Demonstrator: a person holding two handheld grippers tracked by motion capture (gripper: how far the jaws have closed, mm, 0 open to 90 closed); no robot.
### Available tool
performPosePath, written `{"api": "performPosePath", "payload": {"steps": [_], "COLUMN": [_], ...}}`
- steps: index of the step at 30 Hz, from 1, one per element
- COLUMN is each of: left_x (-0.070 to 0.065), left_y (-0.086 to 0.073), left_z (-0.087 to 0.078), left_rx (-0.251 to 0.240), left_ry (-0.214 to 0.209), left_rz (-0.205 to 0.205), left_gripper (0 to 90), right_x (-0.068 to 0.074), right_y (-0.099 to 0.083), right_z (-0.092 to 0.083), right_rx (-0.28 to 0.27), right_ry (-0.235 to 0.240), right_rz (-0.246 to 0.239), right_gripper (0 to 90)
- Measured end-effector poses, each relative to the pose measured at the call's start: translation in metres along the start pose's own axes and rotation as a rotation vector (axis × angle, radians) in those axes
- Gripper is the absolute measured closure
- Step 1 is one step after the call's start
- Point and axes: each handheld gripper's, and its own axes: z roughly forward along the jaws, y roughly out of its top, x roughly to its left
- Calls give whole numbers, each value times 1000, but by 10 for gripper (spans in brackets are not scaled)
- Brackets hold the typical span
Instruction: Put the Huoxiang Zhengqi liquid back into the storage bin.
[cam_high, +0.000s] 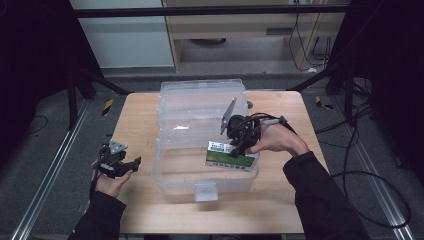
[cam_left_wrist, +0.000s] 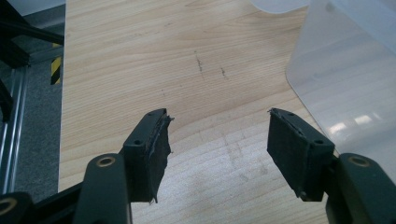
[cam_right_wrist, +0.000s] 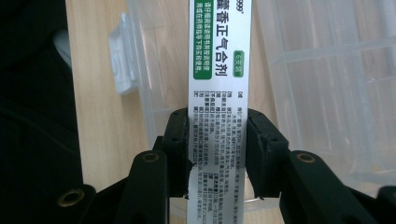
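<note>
Where the pale wooden table (cam_high: 150, 115) stands on grey floor in a dim room, the right gripper (cam_right_wrist: 217, 135) clamps the white-and-green printed carton (cam_right_wrist: 219, 70) between its pads, above the clear plastic storage box (cam_high: 175, 172). The left gripper (cam_left_wrist: 217, 135) gapes, empty, beside it.

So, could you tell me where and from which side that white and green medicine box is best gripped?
Probably across its narrow width, on the two long side faces, coming in from above over the open clear storage bin. The medicine box is long and slim, so its flat parallel sides suit the pads. The right gripper already clamps it this way near one end.
</note>
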Motion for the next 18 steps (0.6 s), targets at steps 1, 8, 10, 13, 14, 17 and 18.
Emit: {"api": "performPosePath", "payload": {"steps": [1, 8, 10, 13, 14, 17, 18], "left_x": [0, 0, 0, 0, 0, -1, -1], "left_y": [0, 0, 0, 0, 0, 0, 0], "left_z": [0, 1, 1, 1, 1, 1, 1], "left_rx": [0, 2, 4, 2, 2, 4, 4], "left_ry": [-1, -3, -3, -3, -3, -3, -3], "left_rz": [0, 2, 0, 1, 1, 3, 2], "left_gripper": [381, 381, 381, 381, 381, 381, 381], "right_x": [0, 1, 1, 0, 1, 2, 3], "right_y": [0, -1, -2, -4, -5, -7, -7], "right_z": [1, 9, 12, 15, 16, 18, 19], "right_rx": [7, 30, 38, 41, 51, 50, 50], "right_ry": [-4, 4, 19, 23, 24, 25, 27], "right_rz": [-7, -65, -68, -75, -71, -91, -105], "right_gripper": [641, 642, 642, 643, 642, 642, 642]}}
